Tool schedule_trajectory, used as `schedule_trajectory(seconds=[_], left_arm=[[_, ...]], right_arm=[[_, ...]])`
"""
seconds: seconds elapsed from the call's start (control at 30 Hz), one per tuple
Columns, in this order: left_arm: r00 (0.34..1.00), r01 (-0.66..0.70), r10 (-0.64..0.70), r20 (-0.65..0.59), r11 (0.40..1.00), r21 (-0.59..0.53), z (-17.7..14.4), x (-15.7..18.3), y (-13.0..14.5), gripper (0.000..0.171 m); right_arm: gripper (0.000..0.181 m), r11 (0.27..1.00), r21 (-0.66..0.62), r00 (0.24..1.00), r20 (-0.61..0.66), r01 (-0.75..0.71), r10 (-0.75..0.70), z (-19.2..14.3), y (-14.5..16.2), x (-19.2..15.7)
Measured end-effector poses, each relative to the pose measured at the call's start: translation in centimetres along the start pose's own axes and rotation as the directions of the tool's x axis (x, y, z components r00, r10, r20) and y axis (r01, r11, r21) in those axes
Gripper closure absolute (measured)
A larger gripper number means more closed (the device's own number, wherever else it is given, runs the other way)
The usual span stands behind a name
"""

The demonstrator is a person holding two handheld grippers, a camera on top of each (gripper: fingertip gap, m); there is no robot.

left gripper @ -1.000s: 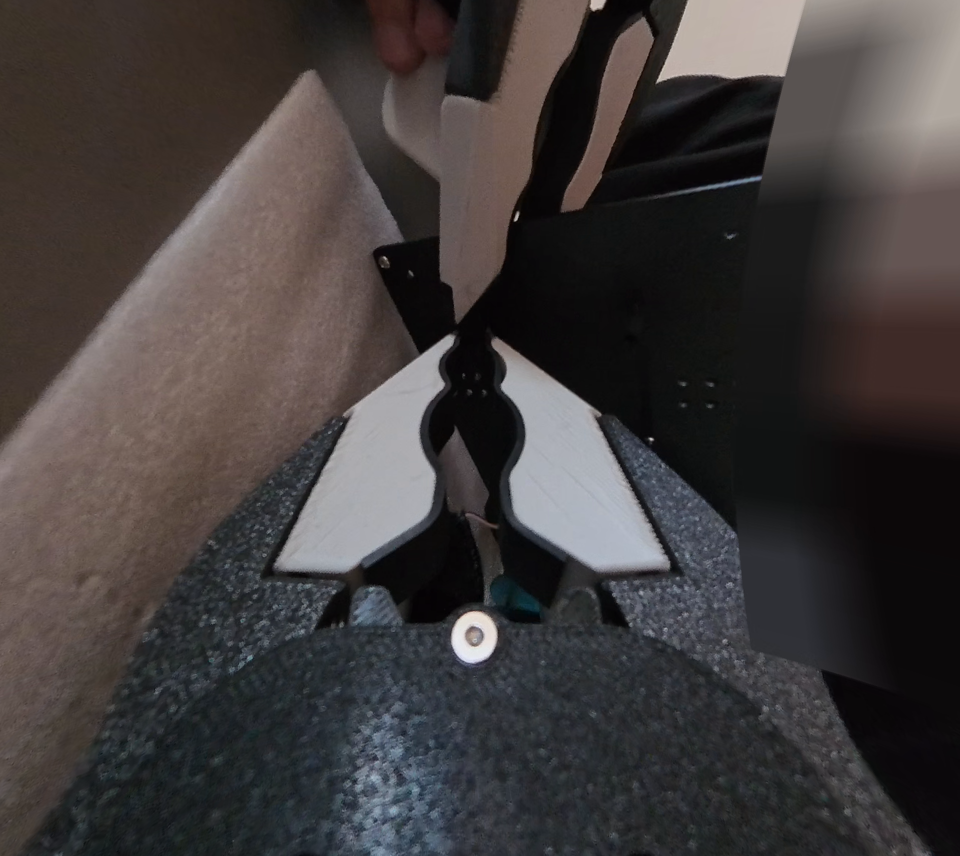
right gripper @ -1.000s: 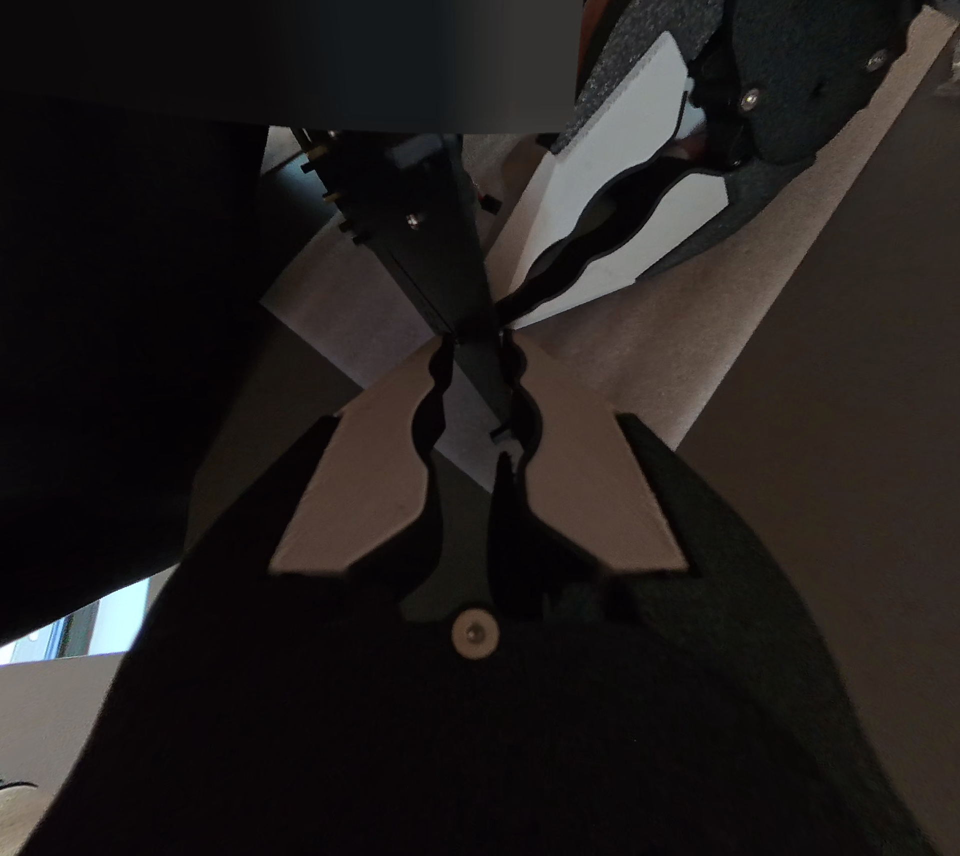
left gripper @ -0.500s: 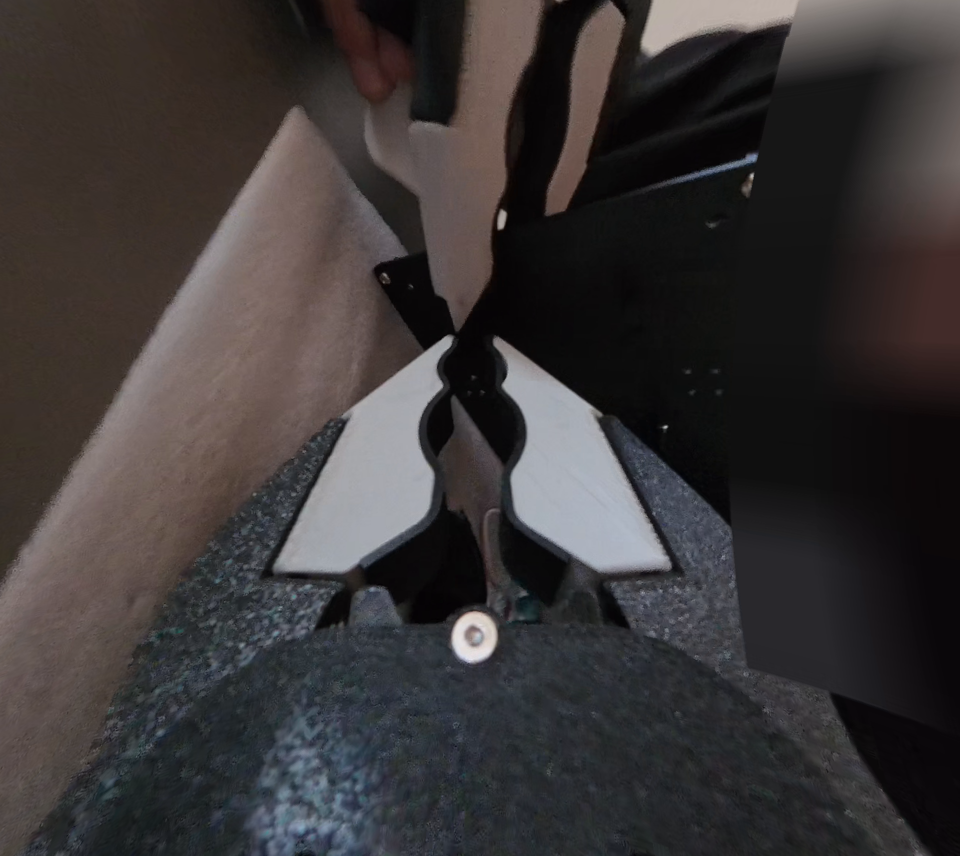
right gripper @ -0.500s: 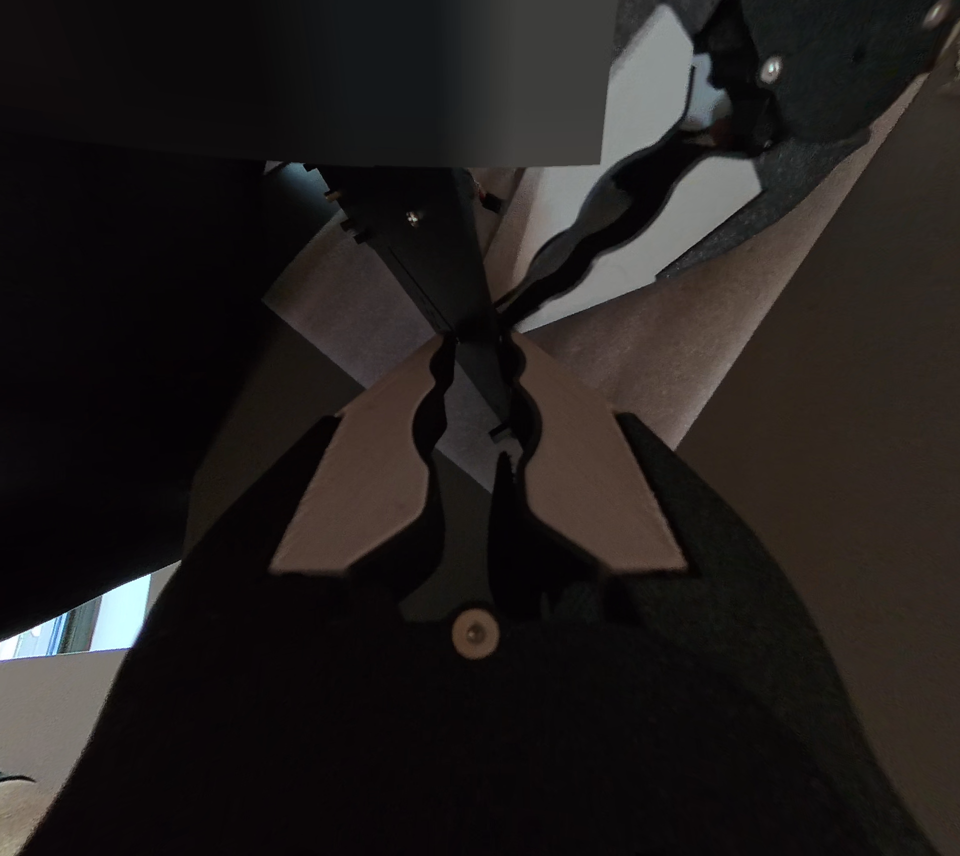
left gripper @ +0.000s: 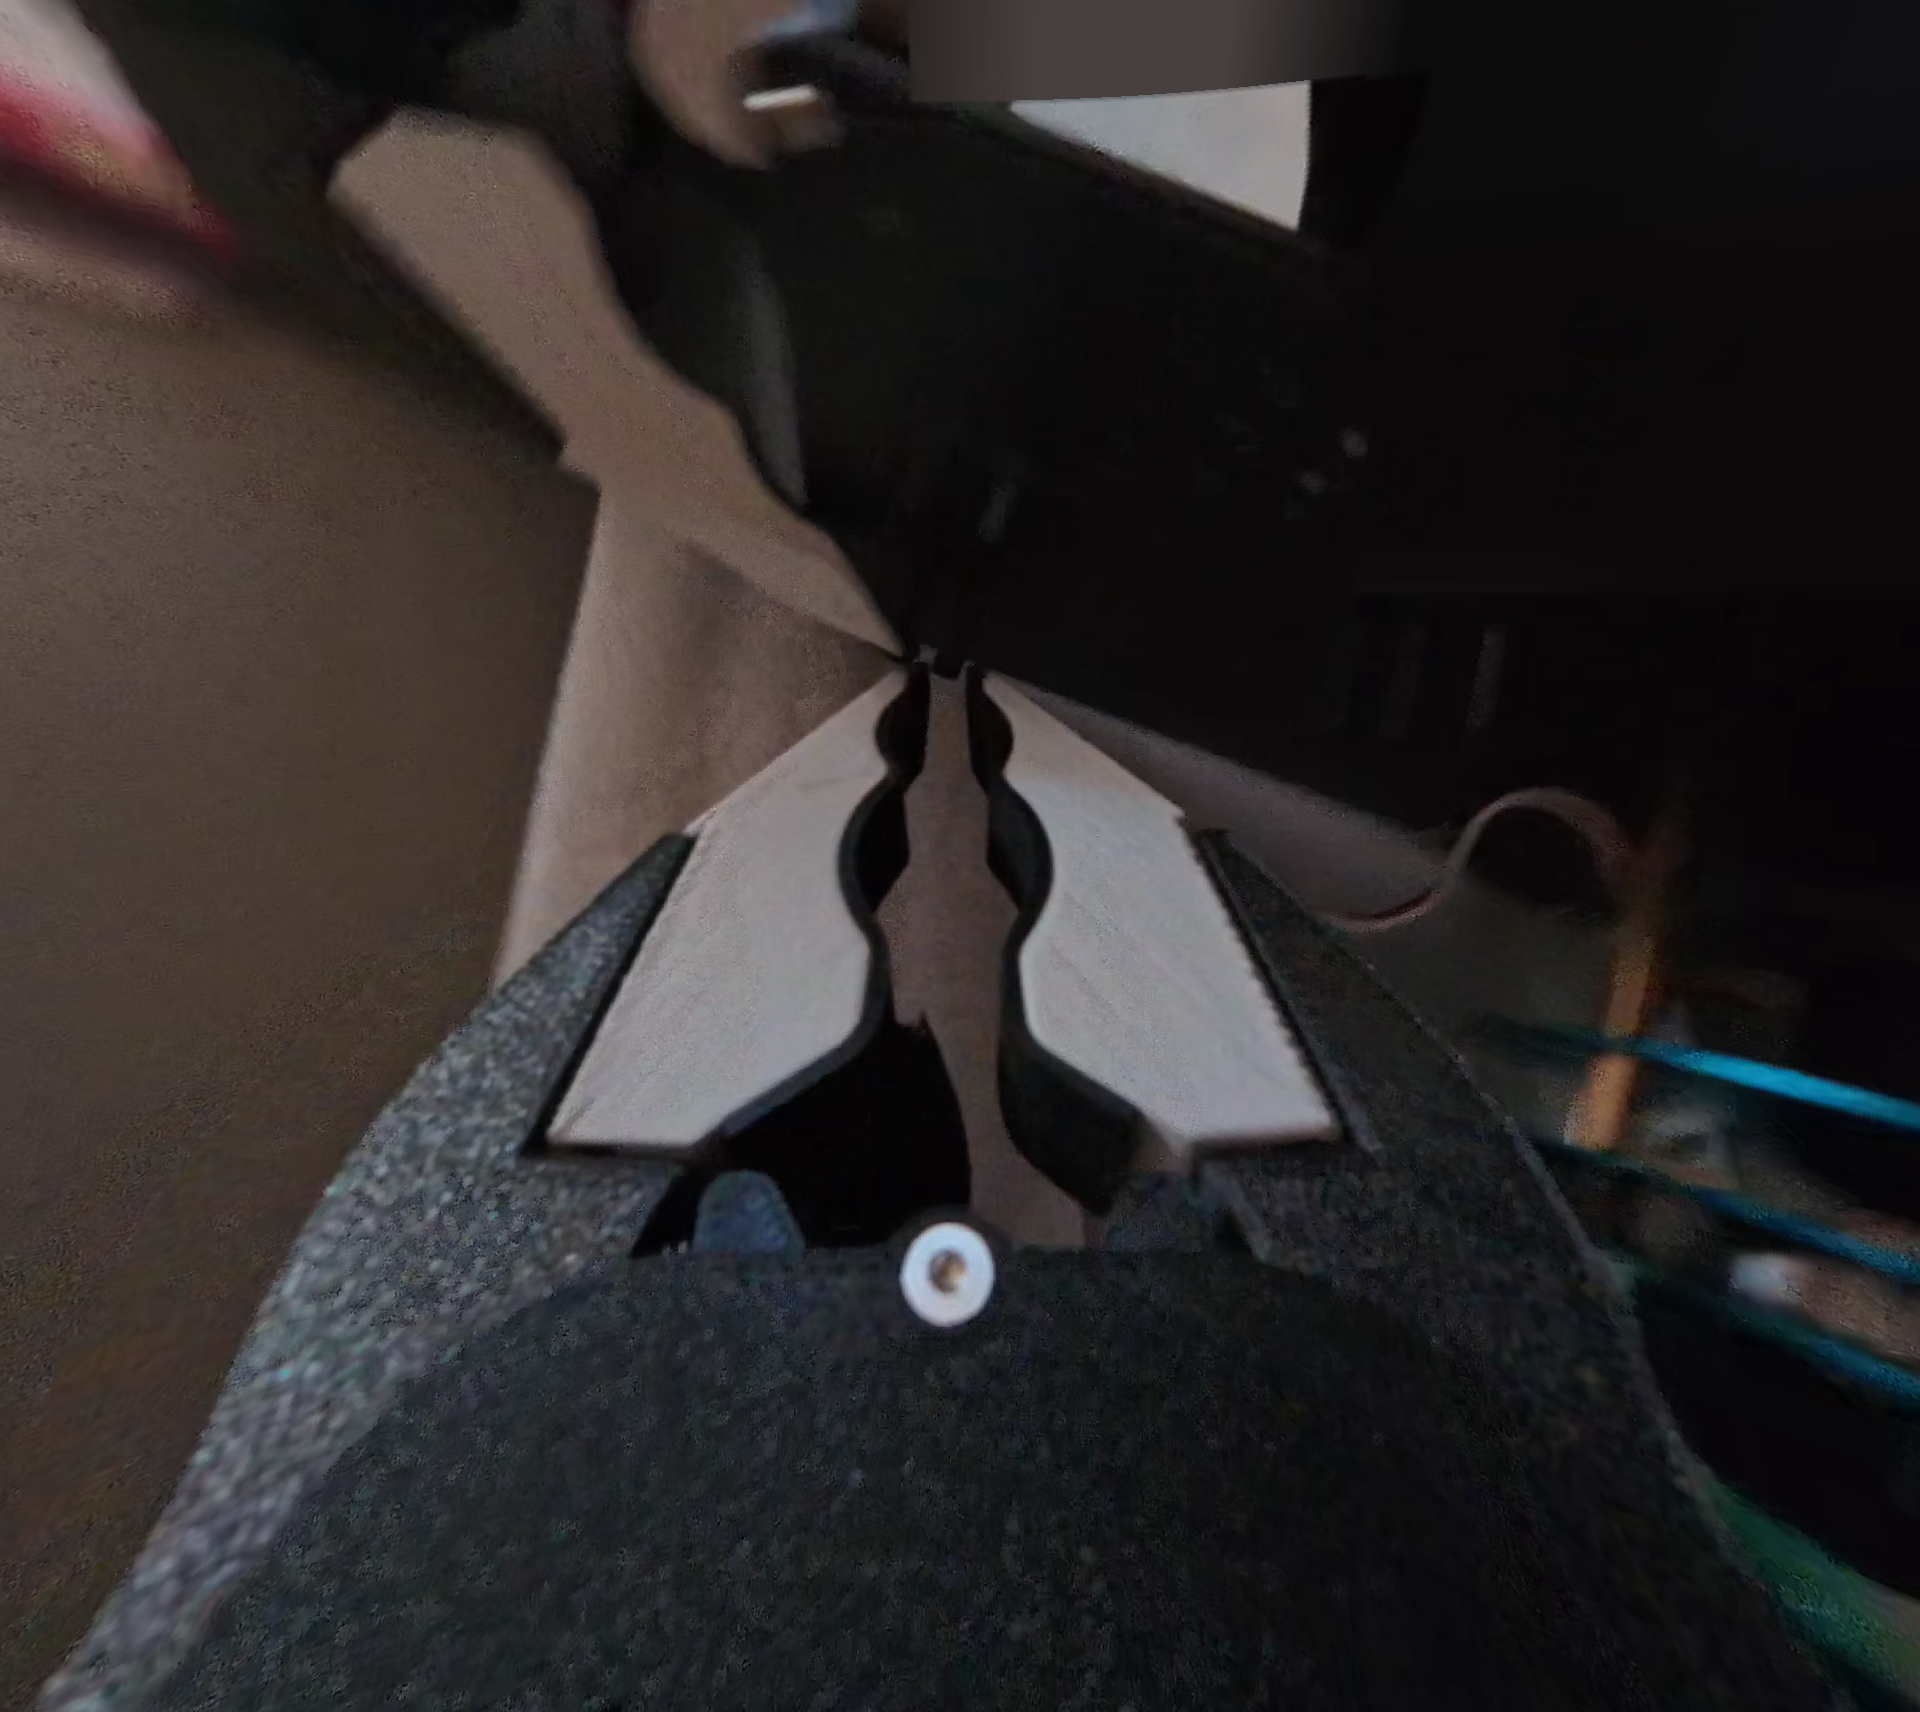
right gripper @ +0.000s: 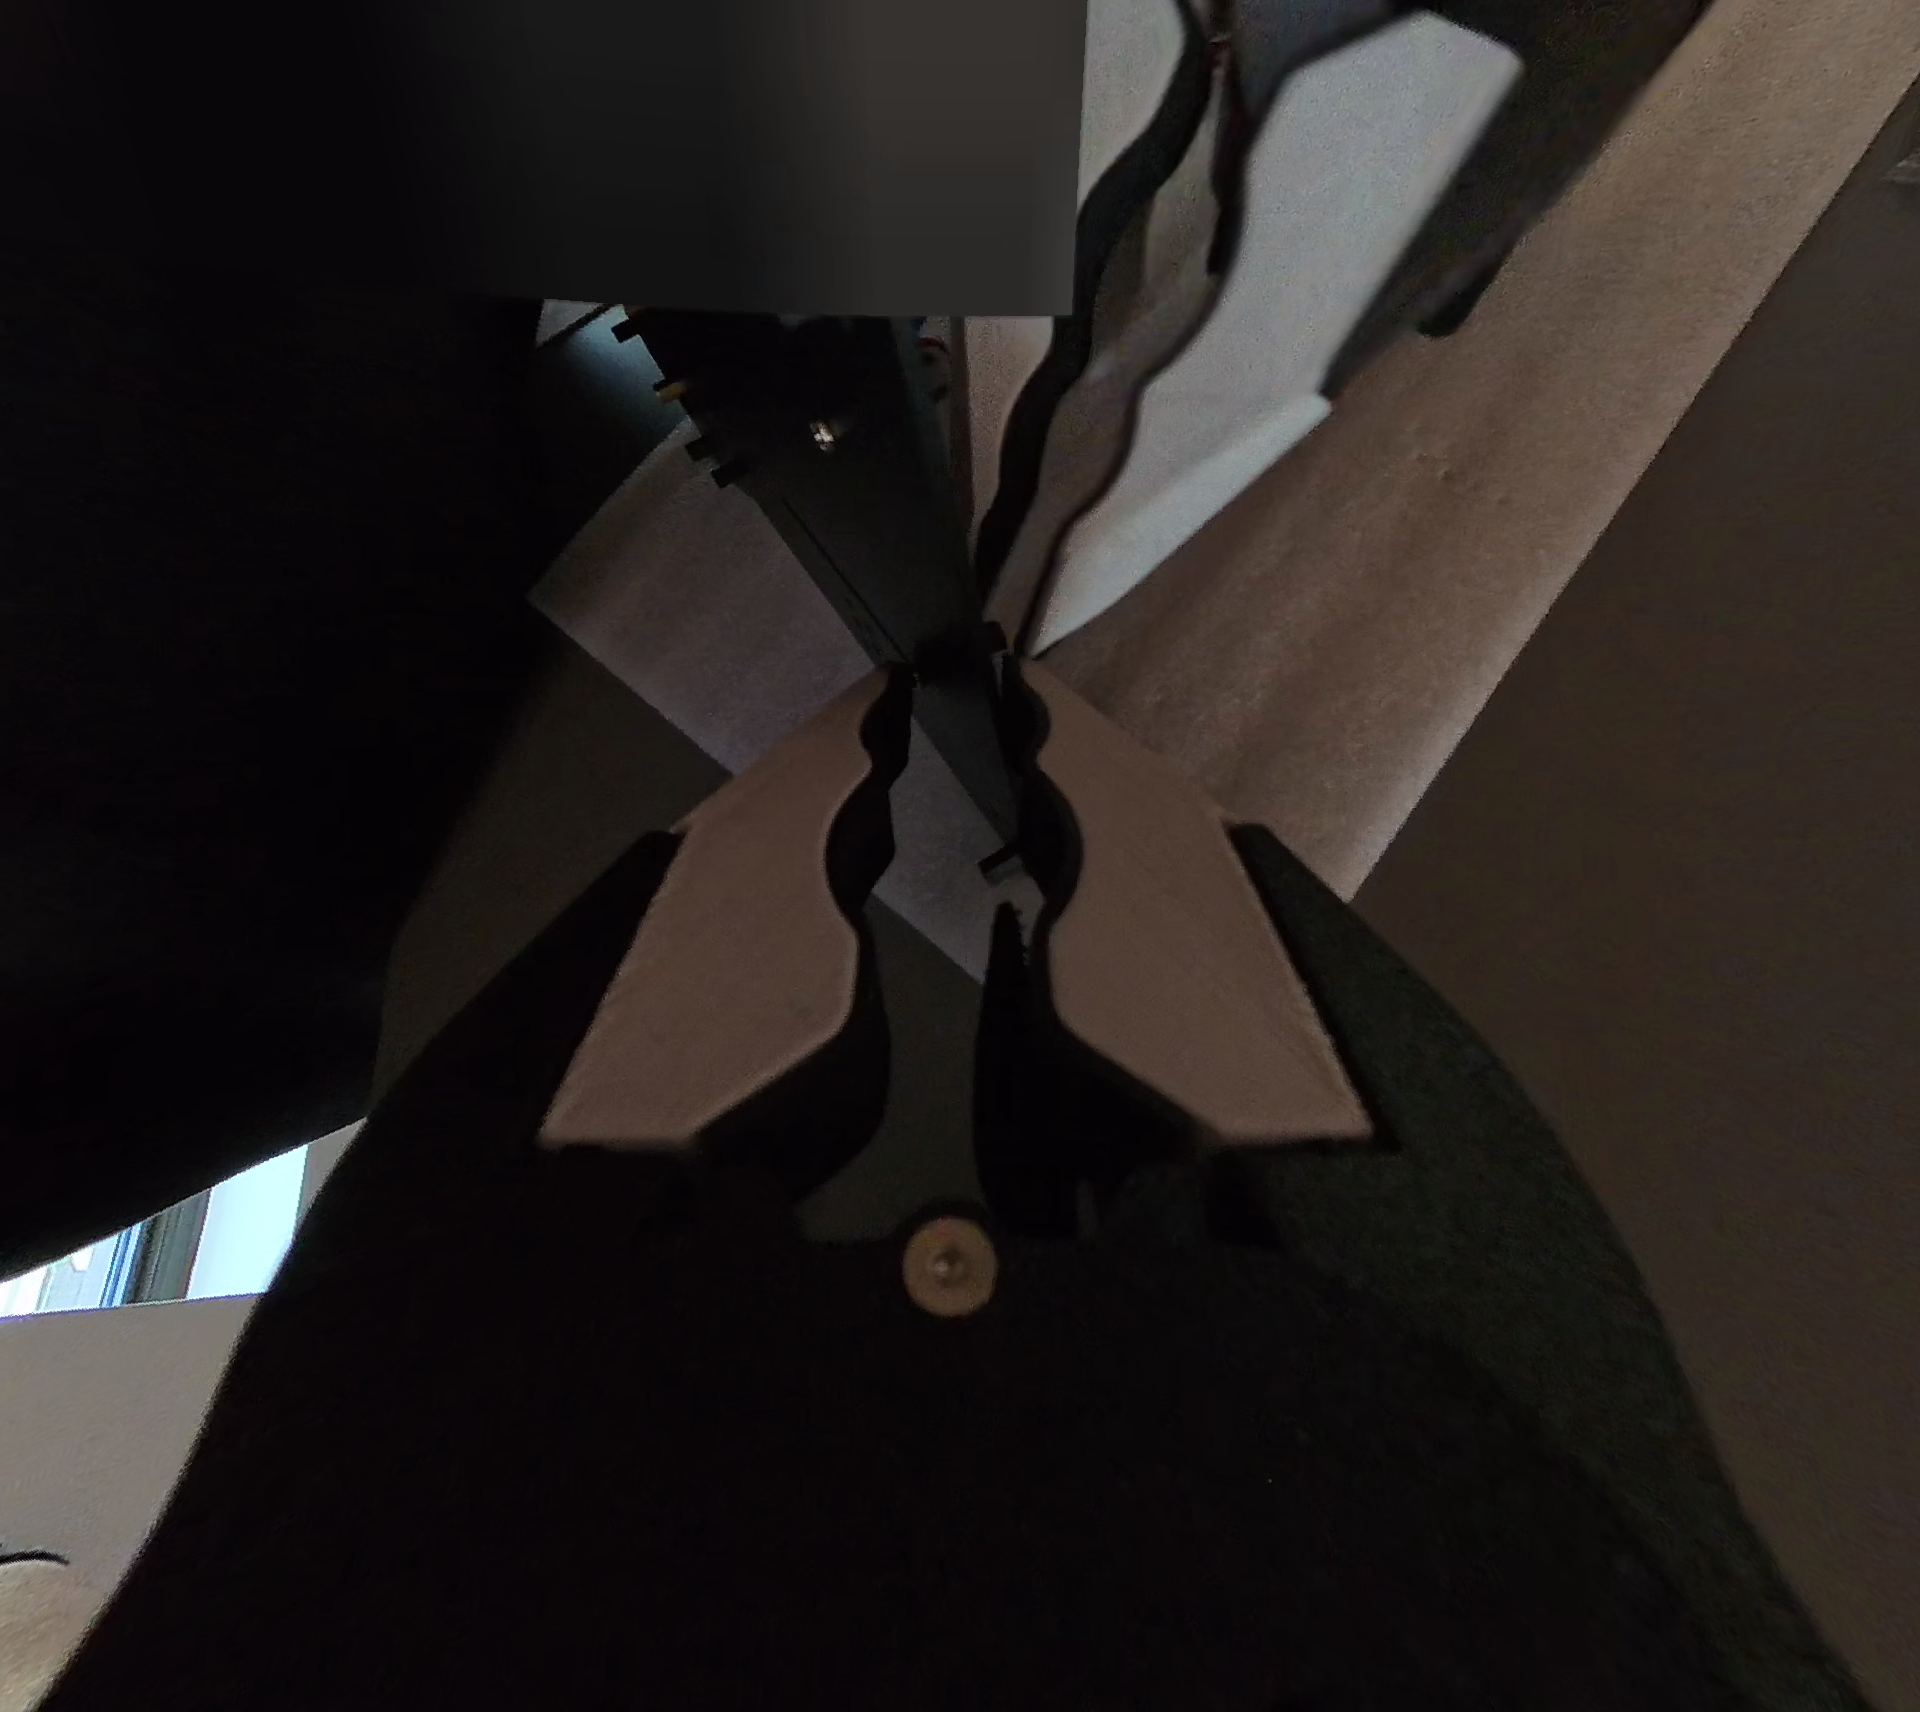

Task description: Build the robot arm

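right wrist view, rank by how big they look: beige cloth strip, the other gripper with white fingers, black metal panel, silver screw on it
1-2. beige cloth strip and left gripper: about alike; the gripper covers part of the cloth, so unranked.
3. black metal panel.
4. small silver screw.

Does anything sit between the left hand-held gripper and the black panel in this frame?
Nothing visible does. The left hand-held gripper has its tips right at the corner of the black panel, and only beige cloth shows through its narrow gap. The right hand-held gripper clamps the same panel's edge.
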State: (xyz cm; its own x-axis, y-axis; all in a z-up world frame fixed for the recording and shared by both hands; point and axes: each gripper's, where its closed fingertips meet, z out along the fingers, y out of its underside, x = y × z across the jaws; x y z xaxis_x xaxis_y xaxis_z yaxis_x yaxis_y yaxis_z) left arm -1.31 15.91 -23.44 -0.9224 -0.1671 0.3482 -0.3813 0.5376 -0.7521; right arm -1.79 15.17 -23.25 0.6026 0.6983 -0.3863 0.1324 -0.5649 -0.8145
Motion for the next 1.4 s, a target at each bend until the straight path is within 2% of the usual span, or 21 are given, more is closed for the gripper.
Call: schedule_trajectory(seconds=[0.03,0.07,0.13,0.23,0.33,0.47,0.53,0.6,0.67,0.7,0.77,0.83,0.93,1.0,1.07,1.13,1.17,1.2,1.27,1.33,1.4], left_arm=[[0.976,0.204,-0.203,-0.078,0.979,0.008,-0.1,0.2,-0.3,0.158],[0.909,0.396,-0.391,-0.147,0.918,0.010,0.0,0.2,-0.6,0.153],[0.761,0.623,-0.607,-0.229,0.782,0.002,0.1,0.1,-0.7,0.148],[0.644,0.737,-0.713,-0.277,0.676,-0.024,0.7,0.2,-0.3,0.148],[0.527,0.821,-0.771,-0.358,0.571,-0.020,0.7,0.2,-0.9,0.161],[0.507,0.838,-0.777,-0.373,0.546,0.002,0.6,0.1,-1.1,0.164],[0.614,0.765,-0.715,-0.333,0.644,0.028,0.6,0.2,-1.1,0.164],[0.781,0.598,-0.572,-0.253,0.801,0.034,0.6,0.4,-0.8,0.164],[0.940,0.317,-0.311,-0.138,0.948,0.019,0.7,0.5,-0.6,0.166],[0.983,0.163,-0.164,-0.081,0.987,-0.010,0.8,0.5,-0.4,0.166],[0.994,-0.108,0.108,-0.002,0.992,-0.065,0.8,0.4,-0.1,0.167],[0.942,-0.322,0.329,0.072,0.942,-0.096,0.9,0.2,0.0,0.167],[0.804,-0.545,0.567,0.180,0.823,-0.160,0.9,-0.1,0.0,0.167],[0.758,-0.586,0.615,0.218,0.789,-0.188,0.9,-0.2,0.2,0.166],[0.860,-0.453,0.473,0.193,0.881,-0.140,0.7,-0.2,0.2,0.167],[0.992,-0.104,0.107,0.060,0.993,-0.057,0.7,0.5,0.1,0.162],[0.991,0.125,-0.127,-0.038,0.991,-0.039,0.6,0.8,-0.2,0.154],[0.935,0.332,-0.334,-0.118,0.943,-0.031,0.4,0.8,-0.5,0.154],[0.780,0.595,-0.578,-0.239,0.804,-0.002,0.0,0.5,-1.0,0.154],[0.664,0.720,-0.682,-0.307,0.694,0.016,0.0,0.2,-1.1,0.153],[0.592,0.776,-0.731,-0.339,0.630,-0.005,0.2,0.3,-0.6,0.152]], right_arm=[[0.164,1.000,-0.002,1.000,-0.002,0.002,-0.002,0.0,0.0,0.0],[0.164,1.000,-0.005,1.000,-0.004,0.004,-0.005,0.0,0.0,0.0],[0.164,1.000,-0.006,1.000,-0.007,0.007,-0.007,0.0,0.0,0.0],[0.164,1.000,-0.007,1.000,-0.009,0.010,-0.010,0.0,0.0,0.1],[0.164,1.000,-0.006,1.000,-0.012,0.011,-0.011,0.0,0.0,0.1],[0.164,1.000,-0.010,1.000,-0.014,0.014,-0.014,0.0,0.0,0.1],[0.164,1.000,-0.010,1.000,-0.014,0.015,-0.015,0.0,0.0,0.1],[0.164,1.000,-0.008,1.000,-0.012,0.014,-0.014,0.0,0.0,0.1],[0.164,1.000,-0.014,1.000,-0.013,0.017,-0.018,0.0,0.1,0.1],[0.164,1.000,-0.014,1.000,-0.012,0.016,-0.017,0.0,0.1,0.1],[0.164,1.000,-0.014,1.000,-0.015,0.019,-0.019,0.0,0.1,0.2],[0.163,1.000,-0.014,1.000,-0.015,0.018,-0.018,0.0,0.1,0.2],[0.164,1.000,-0.009,1.000,-0.017,0.019,-0.019,0.0,0.1,0.2],[0.163,1.000,-0.010,1.000,-0.018,0.019,-0.019,0.0,0.1,0.3],[0.163,1.000,-0.012,1.000,-0.019,0.018,-0.019,0.0,0.1,0.3],[0.163,1.000,-0.014,1.000,-0.017,0.016,-0.017,0.0,0.1,0.3],[0.163,1.000,-0.015,1.000,-0.016,0.017,-0.017,0.0,0.1,0.3],[0.163,1.000,-0.016,1.000,-0.021,0.021,-0.021,-0.1,0.1,0.3],[0.164,1.000,-0.017,0.999,-0.026,0.025,-0.025,-0.1,0.1,0.4],[0.164,0.999,-0.020,0.999,-0.031,0.031,-0.032,-0.1,0.1,0.4],[0.164,0.999,-0.019,0.999,-0.029,0.028,-0.028,-0.1,0.1,0.4]])
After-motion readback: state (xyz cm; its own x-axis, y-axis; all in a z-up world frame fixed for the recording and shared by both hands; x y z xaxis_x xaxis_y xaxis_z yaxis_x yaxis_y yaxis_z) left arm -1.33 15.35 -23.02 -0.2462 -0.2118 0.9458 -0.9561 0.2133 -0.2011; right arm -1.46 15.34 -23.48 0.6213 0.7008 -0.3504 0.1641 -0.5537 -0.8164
